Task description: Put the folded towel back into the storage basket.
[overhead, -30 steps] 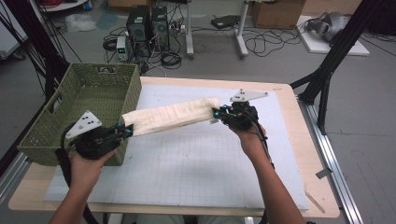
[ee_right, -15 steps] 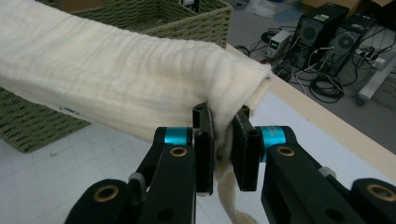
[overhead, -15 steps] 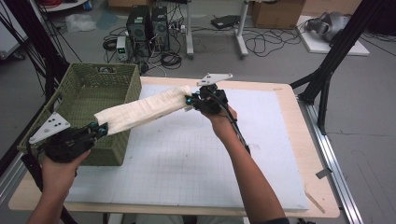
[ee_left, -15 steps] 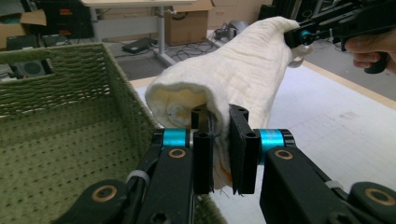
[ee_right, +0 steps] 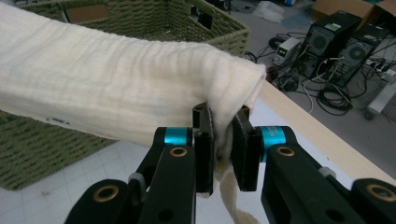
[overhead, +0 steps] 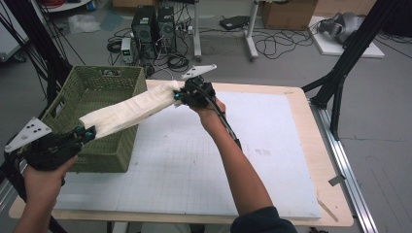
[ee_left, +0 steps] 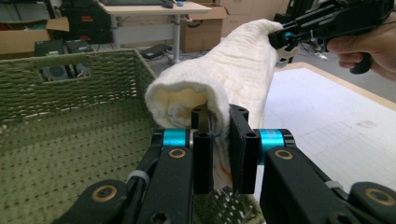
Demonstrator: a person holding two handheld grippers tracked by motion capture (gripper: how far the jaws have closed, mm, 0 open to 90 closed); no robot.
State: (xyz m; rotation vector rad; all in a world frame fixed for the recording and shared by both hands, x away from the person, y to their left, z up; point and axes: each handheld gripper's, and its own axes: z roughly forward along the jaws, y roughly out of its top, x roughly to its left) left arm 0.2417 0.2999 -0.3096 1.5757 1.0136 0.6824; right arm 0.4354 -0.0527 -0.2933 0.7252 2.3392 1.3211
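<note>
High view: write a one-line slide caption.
Both grippers, left and right, hold a rolled cream cloth stretched above the green basket.

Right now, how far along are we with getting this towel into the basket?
Done: the towel is rolled and lifted off the table, pinched at each end by the left tongs and right tongs. In hand: it hangs partly over the green basket. Left: lower it inside and let go.

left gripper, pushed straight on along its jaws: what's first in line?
The rolled white cloth that the left gripper already clamps. Past it along that line, probably the right gripper holding the cloth's far end, though depth is hard to judge.
</note>
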